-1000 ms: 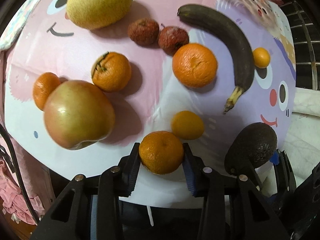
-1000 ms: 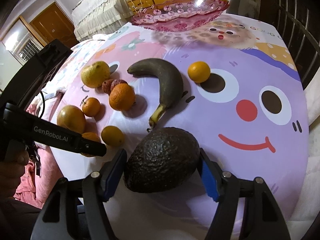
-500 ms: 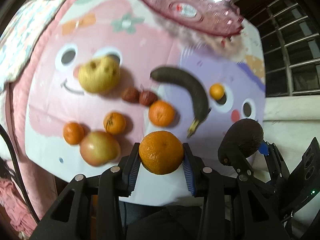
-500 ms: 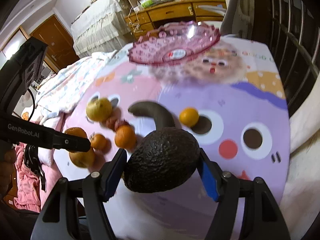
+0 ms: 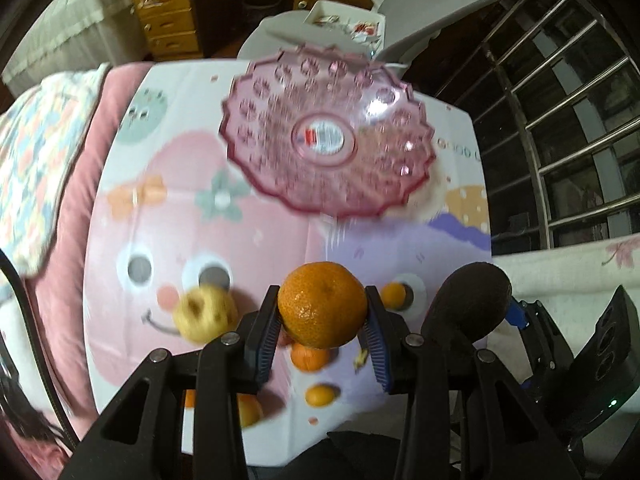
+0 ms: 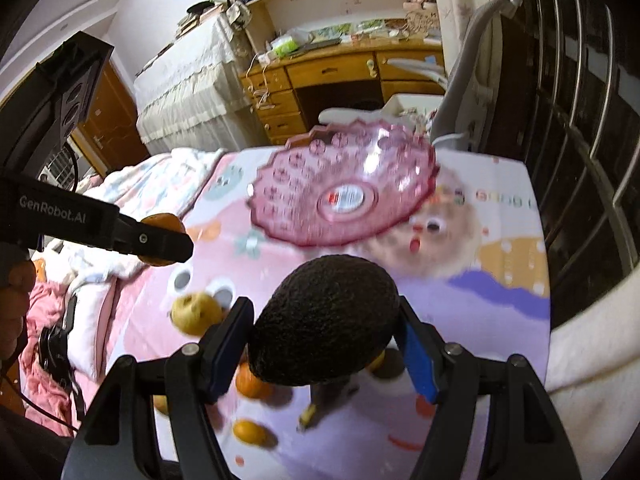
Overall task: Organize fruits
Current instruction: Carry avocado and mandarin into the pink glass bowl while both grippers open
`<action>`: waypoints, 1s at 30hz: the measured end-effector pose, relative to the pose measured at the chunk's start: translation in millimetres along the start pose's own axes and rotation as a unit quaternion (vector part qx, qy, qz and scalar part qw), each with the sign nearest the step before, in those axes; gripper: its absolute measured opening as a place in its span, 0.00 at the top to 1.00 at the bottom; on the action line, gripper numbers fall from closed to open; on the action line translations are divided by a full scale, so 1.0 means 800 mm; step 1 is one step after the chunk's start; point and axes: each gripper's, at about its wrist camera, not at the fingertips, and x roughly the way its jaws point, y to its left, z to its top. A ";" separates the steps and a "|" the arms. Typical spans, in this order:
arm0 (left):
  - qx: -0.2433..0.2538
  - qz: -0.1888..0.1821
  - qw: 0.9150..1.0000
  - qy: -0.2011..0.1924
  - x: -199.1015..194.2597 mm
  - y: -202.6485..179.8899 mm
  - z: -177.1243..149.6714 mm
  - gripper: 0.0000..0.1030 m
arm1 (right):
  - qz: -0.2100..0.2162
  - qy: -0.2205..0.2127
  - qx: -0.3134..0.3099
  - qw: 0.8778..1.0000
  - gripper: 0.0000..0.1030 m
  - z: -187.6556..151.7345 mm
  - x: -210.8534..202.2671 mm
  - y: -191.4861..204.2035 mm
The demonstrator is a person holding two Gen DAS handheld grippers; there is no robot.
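My left gripper (image 5: 322,320) is shut on an orange mandarin (image 5: 322,305) and holds it high above the table. My right gripper (image 6: 326,336) is shut on a dark avocado (image 6: 325,326), also lifted; the avocado shows in the left wrist view (image 5: 470,304) too. A pink glass fruit bowl (image 5: 328,138) sits empty at the far end of the table, ahead of both grippers; it also shows in the right wrist view (image 6: 344,190). A yellow pear (image 5: 204,312), several oranges (image 5: 310,356) and a banana tip (image 6: 308,414) lie on the cloth below.
The table wears a pink and purple cartoon cloth (image 5: 192,208). A metal window grille (image 5: 560,120) runs along the right. A wooden desk (image 6: 340,76) and a chair (image 6: 472,80) stand beyond the table. A quilt (image 5: 36,152) lies to the left.
Both grippers have risen and tilted up with their fruit. The bowl has come into the centre of both views and the loose fruit has dropped low in frame.
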 end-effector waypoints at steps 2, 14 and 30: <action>0.005 -0.004 1.000 -0.003 0.002 0.005 0.019 0.63 | -0.003 -0.006 0.006 1.000 0.32 0.018 0.007 0.000; 0.019 -0.037 0.999 -0.035 0.064 0.034 0.117 0.63 | -0.018 -0.016 0.029 0.999 0.32 0.085 0.087 -0.008; 0.040 -0.025 0.999 0.004 0.172 0.041 0.158 0.62 | -0.057 0.061 0.046 0.995 0.31 0.096 0.199 -0.042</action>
